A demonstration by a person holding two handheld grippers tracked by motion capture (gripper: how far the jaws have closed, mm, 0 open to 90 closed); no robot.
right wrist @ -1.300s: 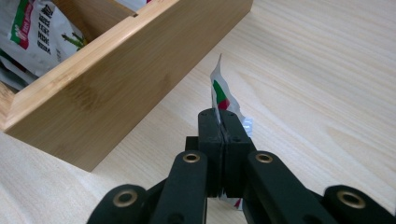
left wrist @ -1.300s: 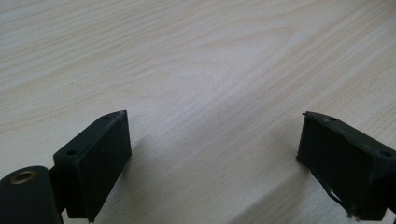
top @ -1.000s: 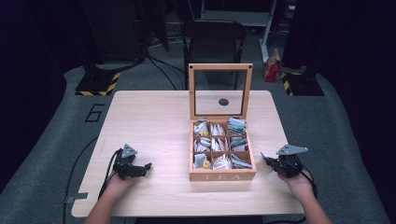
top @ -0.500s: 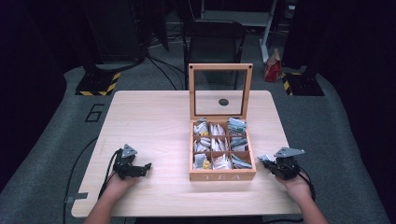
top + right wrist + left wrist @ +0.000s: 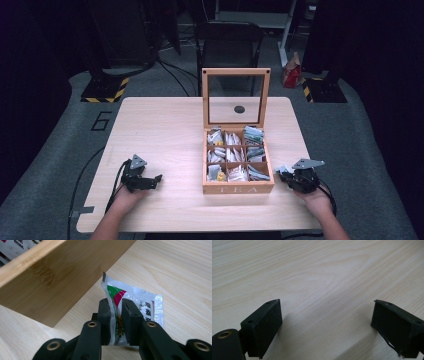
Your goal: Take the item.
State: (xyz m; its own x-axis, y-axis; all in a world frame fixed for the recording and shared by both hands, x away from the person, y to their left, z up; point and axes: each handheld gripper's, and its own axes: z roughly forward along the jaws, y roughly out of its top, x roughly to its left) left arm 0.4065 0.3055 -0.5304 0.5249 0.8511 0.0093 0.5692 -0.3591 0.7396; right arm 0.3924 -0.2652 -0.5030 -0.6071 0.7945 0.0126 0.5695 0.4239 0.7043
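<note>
In the high view, a light wooden tea box (image 5: 238, 189) with nine compartments of sachets and an upright glass-paned lid (image 5: 235, 97) stands right of centre on the pale wooden table (image 5: 160, 130). The right gripper (image 5: 283, 173) lies at the lower right of the frame, just beside the box's right wall near its front corner, held by a hand (image 5: 315, 197) coming in from the bottom edge. Its jaws are closed onto a small white foil tea sachet printed in green and red (image 5: 130, 305); in the right gripper view the packet stands on edge between the two black pads, its top corner poking up at the centre of the frame, close to the box's outer wooden wall (image 5: 60, 282), which crosses the upper left.

The left gripper (image 5: 155, 178) rests at the lower left of the high view, well apart from the box. In the left gripper view its jaws stand wide apart over bare tabletop (image 5: 324, 280), holding nothing.
</note>
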